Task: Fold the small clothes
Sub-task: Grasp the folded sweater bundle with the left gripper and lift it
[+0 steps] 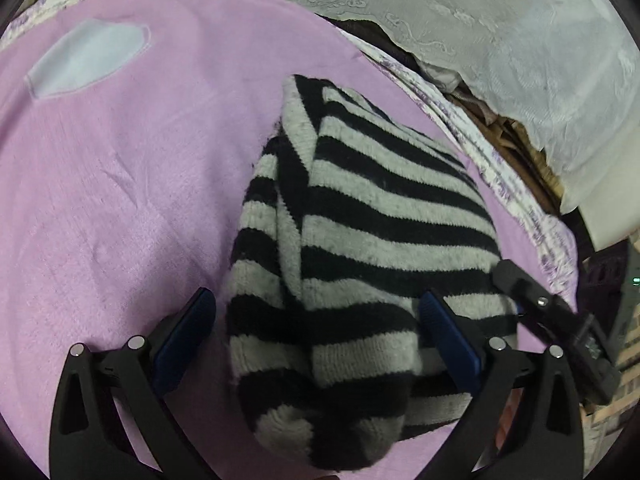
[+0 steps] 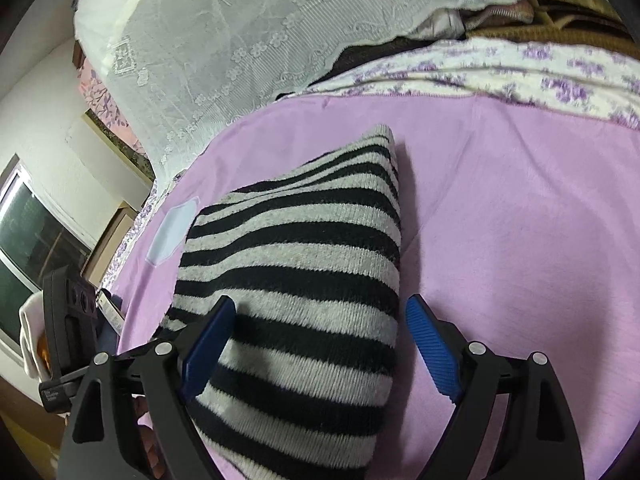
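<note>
Striped knit bundle fills the middle of a pink blanket, open fleece on both flanks

The folded striped garment (image 1: pixel 360 216) lies between the wide-apart jaws of both the left gripper (image 1: pixel 316 336) and the right gripper (image 2: pixel 320 340). Bare pink blanket (image 1: pixel 120 200) lies open beside it, broken only by a flat pale patch (image 1: pixel 86 58). A white lace cover (image 1: pixel 500 32) and a floral sheet (image 2: pixel 520 68) bound the far edge.
</note>
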Available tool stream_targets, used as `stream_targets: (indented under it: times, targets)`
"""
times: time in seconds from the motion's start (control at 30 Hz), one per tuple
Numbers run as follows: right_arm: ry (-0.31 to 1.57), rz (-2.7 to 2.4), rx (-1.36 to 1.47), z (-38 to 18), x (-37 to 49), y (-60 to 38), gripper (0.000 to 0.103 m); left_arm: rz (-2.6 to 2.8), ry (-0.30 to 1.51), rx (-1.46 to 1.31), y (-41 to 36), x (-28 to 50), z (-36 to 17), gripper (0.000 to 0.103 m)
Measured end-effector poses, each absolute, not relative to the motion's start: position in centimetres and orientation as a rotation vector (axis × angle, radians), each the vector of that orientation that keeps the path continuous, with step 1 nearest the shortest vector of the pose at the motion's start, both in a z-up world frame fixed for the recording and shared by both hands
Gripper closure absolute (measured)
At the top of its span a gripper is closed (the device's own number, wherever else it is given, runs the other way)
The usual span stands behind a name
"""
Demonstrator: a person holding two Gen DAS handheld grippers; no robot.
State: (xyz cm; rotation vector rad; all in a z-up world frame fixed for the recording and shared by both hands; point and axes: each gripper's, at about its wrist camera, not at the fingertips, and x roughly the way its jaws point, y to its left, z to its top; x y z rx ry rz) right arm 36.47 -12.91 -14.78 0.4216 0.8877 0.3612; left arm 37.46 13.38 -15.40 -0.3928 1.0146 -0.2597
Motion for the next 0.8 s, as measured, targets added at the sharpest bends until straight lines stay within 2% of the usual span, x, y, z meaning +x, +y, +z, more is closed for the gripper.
stream_targets:
  times: [0.2,0.27,0.3,0.47,0.57,0.7,0.8]
  targets:
    - [0.951,0.424,0.546,-16.7,38.8,-13.2,0.014,-0.277,1.008,-0.382,12.5,37.5,-15.6,0.005]
    - [0.953,0.45,0.567,-17.1,38.9,-13.4,0.02,-0.333,1.014,-0.407,12.4,37.4,-15.5,0.009]
    - [0.95,0.451,0.563,-17.1,38.8,-13.4,0.024,-0.385,1.031,-0.424,11.9,37.4,-15.6,0.019]
    - [0.918,0.44,0.485,-16.7,38.4,-12.7,0.033,-0.344,1.009,-0.372,11.0,37.5,-15.6,0.019]
    - [0.878,0.423,0.42,-16.1,37.9,-12.1,0.039,-0.335,1.001,-0.386,11.0,37.8,-15.6,0.023]
    - [0.793,0.401,0.287,-14.5,36.5,-10.6,0.047,-0.311,0.938,-0.31,10.2,36.8,-14.2,0.042]
    - [0.771,0.398,0.274,-13.9,35.7,-10.7,0.05,-0.289,0.907,-0.256,9.3,36.0,-13.6,0.049]
